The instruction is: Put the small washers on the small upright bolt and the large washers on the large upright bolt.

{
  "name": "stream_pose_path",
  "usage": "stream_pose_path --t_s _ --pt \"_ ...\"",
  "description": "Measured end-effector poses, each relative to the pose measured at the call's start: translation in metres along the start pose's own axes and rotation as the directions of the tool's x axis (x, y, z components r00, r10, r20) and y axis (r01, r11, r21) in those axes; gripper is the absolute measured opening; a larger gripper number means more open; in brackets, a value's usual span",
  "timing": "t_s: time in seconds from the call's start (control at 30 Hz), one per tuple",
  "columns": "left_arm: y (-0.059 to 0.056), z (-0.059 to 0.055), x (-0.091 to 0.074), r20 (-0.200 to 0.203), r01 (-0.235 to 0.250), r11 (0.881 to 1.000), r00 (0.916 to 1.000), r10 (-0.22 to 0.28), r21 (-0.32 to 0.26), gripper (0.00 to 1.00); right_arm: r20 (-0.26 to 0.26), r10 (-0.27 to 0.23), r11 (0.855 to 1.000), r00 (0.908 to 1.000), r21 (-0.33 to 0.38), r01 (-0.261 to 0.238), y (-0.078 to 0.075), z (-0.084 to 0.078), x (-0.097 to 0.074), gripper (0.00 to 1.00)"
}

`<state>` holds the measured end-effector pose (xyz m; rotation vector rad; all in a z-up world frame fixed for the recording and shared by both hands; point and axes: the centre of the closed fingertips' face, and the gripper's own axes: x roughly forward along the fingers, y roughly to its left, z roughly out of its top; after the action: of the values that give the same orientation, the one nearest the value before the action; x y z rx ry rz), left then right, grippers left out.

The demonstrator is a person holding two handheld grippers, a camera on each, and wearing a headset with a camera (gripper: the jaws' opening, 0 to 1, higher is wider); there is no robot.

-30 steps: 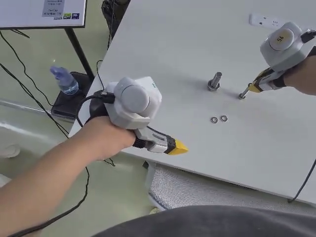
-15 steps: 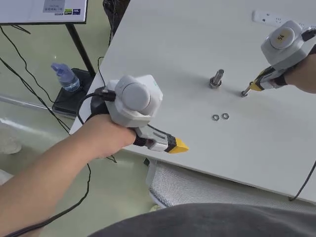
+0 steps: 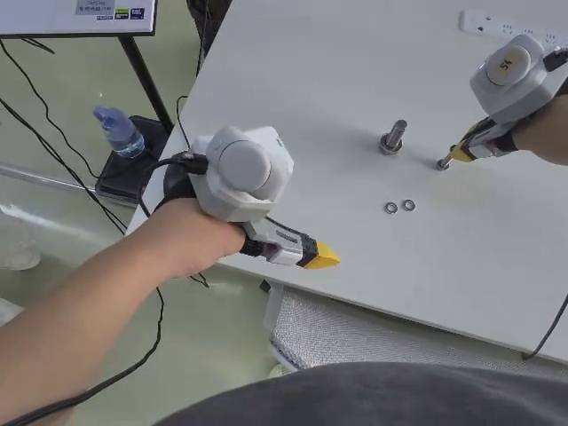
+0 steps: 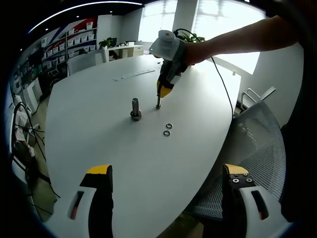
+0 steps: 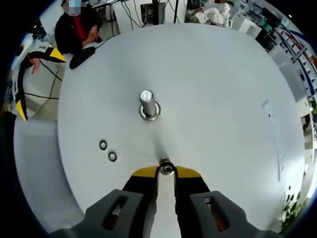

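Our right gripper (image 5: pixel 166 172) has its fingers pinched close at the top of the small bolt (image 5: pixel 166 167). We cannot tell if they hold a washer. They stay there, so the drop is not done yet. Past the fingers stands the big bolt (image 5: pixel 149 105). Two loose washers (image 5: pixel 113 156) lie to their left. Our left gripper (image 4: pixel 167 171) hangs wide open, far back.

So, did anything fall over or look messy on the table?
Nothing stands out. The large bolt and the small bolt both stand upright on the white table, and two washers lie flat, side by side, near them.
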<state>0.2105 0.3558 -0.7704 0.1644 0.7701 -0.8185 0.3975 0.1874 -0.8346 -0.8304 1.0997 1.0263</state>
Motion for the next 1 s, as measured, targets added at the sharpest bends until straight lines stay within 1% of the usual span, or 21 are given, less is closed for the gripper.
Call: stream_pose_path --t_s 0.3,0.47,0.53,0.6,0.7,1.0 --pt "0.002 0.000 0.003 0.000 0.003 1.000 1.0000 -0.003 -0.005 0.91 -0.002 0.008 1.000 1.0000 0.004 -0.008 0.001 -0.001 0.008 0.12" --pt "0.003 -0.002 0.003 -0.006 0.006 1.000 1.0000 -0.006 -0.005 0.91 -0.008 0.012 1.000 0.9999 -0.003 -0.012 0.001 -0.003 0.015 0.12" --pt "0.004 -0.003 0.003 -0.010 0.005 1.000 0.9999 -0.005 -0.005 0.91 -0.012 0.013 1.000 0.9998 -0.007 -0.013 0.001 -0.003 0.014 0.12" --pt "0.004 -0.003 0.003 -0.013 0.005 1.000 0.9999 -0.005 -0.008 0.91 -0.013 0.013 1.000 0.9998 -0.011 -0.013 0.001 -0.004 0.018 0.12" --pt "0.004 -0.004 0.003 -0.015 0.006 1.000 0.9999 -0.006 -0.009 0.91 -0.014 0.013 1.000 0.9998 -0.016 -0.013 0.001 -0.002 0.019 0.12" --pt "0.007 -0.007 0.004 -0.027 0.008 1.000 0.9996 -0.008 -0.011 0.90 -0.017 0.018 1.000 0.9997 -0.017 -0.018 0.007 -0.005 0.019 0.12"
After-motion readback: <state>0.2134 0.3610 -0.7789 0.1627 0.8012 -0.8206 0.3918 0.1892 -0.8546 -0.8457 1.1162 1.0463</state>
